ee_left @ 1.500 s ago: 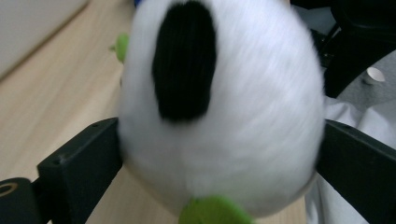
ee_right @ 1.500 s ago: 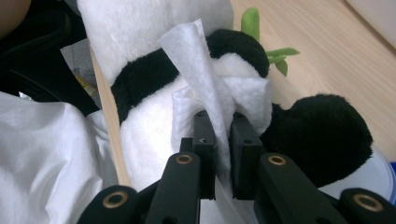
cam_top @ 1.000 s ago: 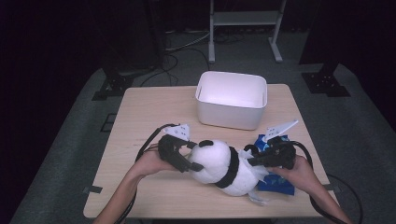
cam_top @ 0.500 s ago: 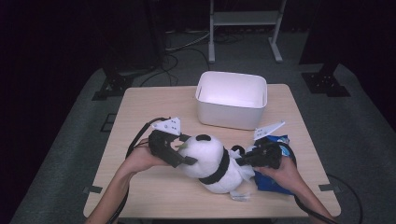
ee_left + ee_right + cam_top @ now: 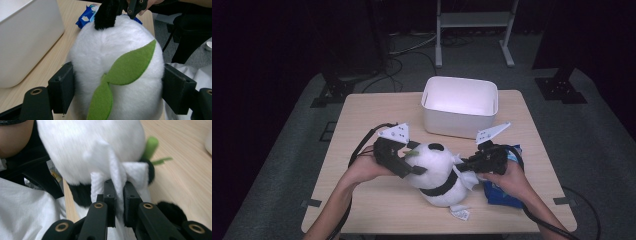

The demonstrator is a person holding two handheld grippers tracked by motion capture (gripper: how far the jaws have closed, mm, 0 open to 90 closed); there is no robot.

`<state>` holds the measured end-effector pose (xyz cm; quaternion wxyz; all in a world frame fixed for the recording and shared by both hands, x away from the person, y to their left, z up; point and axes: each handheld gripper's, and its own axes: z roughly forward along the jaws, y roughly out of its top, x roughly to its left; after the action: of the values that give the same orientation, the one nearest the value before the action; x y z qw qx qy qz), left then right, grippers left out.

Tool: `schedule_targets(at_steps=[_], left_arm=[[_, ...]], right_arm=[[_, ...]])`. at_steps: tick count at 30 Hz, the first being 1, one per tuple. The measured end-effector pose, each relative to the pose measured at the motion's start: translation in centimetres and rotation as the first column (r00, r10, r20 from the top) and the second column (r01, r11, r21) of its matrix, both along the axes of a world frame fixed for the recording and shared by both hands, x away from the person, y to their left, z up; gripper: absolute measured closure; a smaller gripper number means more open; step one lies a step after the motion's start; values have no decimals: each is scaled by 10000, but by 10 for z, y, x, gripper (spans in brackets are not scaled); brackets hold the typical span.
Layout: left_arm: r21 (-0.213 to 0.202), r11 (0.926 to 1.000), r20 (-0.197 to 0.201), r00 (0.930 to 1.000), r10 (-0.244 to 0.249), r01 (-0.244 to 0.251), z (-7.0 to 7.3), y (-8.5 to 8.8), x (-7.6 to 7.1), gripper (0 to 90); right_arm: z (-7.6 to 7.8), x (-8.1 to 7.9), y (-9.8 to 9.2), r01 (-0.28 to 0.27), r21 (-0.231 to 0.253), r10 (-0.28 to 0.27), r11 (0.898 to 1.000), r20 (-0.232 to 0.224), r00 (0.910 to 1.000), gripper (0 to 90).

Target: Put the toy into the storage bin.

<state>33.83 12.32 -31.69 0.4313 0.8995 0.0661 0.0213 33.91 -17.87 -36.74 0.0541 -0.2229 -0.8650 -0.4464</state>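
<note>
A white and black panda plush (image 5: pixel 439 175) is held over the table's front middle between both grippers. My left gripper (image 5: pixel 414 167) comes in from the left and is shut on the plush's round white head (image 5: pixel 117 50), one jaw on each side; a green felt leaf (image 5: pixel 130 66) lies across the head. My right gripper (image 5: pixel 462 165) reaches in from the right. In the right gripper view its jaws (image 5: pixel 119 195) pinch a white cloth flap (image 5: pixel 117 175) that hangs from the plush (image 5: pixel 87 145). A green stalk (image 5: pixel 151 145) sticks out behind.
A white bin (image 5: pixel 457 125) stands at the table's back middle, just beyond the plush. A blue packet (image 5: pixel 499 192) lies under the right hand near the front right. Bare wooden table (image 5: pixel 362 125) lies to the left. A metal stand (image 5: pixel 472 20) is on the floor behind.
Both hands have carried the plush a little to the left and slightly up. The right gripper has drawn away from the blue packet. Both grips stay as they were.
</note>
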Motion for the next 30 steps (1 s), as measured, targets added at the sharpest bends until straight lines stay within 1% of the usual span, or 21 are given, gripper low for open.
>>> schedule_targets(at_steps=[2,4,5,6,7,10,11,13,15,18,20,21,22,23,24,25,27,30], left_arm=[[63,10000,-65,10000,43,-43,0,-1,0,216],[95,10000,-86,10000,32,-32,-1,-2,0,203],[95,10000,-86,10000,32,-32,-1,-2,0,192],[89,10000,-90,10000,14,-13,-1,-3,0,192],[86,10000,-78,10000,24,-23,-2,-3,0,184],[-20,10000,-134,9999,54,-54,-2,-3,0,153],[-39,10000,-144,9999,62,-63,-2,-3,0,130],[-16,10000,-138,9999,56,-56,-2,-4,0,119],[-5,10000,-139,9999,92,-92,-1,-4,-1,99],[-94,9999,-221,9997,134,-136,1,-3,-2,93],[-9,9998,-163,9997,182,-182,1,-1,-3,93],[82,9998,-162,9997,175,-173,1,0,-3,97],[123,9998,-218,9997,127,-125,0,0,-2,120],[152,9999,-358,9993,69,-64,-1,0,-2,146],[71,10000,-428,9991,21,-18,-3,0,-1,176],[12,10000,-459,9989,-8,8,-3,0,0,192],[-58,10000,-484,9988,-33,31,-3,0,1,219],[-88,9999,-459,9989,-58,54,-3,1,1,231]], right_arm=[[2,0,4,-36,-240,37,9997,47,10000,824],[-2,1,3,-47,-239,44,9997,-117,9999,825],[-2,1,3,-47,-239,44,9997,-117,9999,825],[-7,2,2,-74,-351,66,9994,-231,9997,825],[-10,2,2,-62,-322,51,9995,-334,9994,825],[-14,2,-1,-12,-289,-1,9996,-434,9991,825],[-15,1,-3,-7,-310,-6,9995,-417,9991,825],[-15,1,-4,12,-332,-27,9994,-457,9990,825],[-14,-1,-6,13,-551,-36,9985,-412,9991,824],[-14,-2,-7,25,-660,-49,9978,-373,9993,824],[-16,-2,-9,79,-748,-108,9972,-385,9992,824],[-17,-3,-10,144,-778,-178,9969,-429,9989,824],[-18,-2,-12,183,-762,-222,9969,-502,9985,824],[-18,-2,-13,179,-708,-217,9973,-534,9983,824],[-19,-2,-14,200,-613,-236,9979,-579,9980,824],[-18,-2,-15,205,-620,-241,9979,-580,9980,823],[-15,-2,-15,233,-654,-265,9976,-486,9985,823],[-6,-2,-16,273,-622,-296,9977,-350,9989,823]])
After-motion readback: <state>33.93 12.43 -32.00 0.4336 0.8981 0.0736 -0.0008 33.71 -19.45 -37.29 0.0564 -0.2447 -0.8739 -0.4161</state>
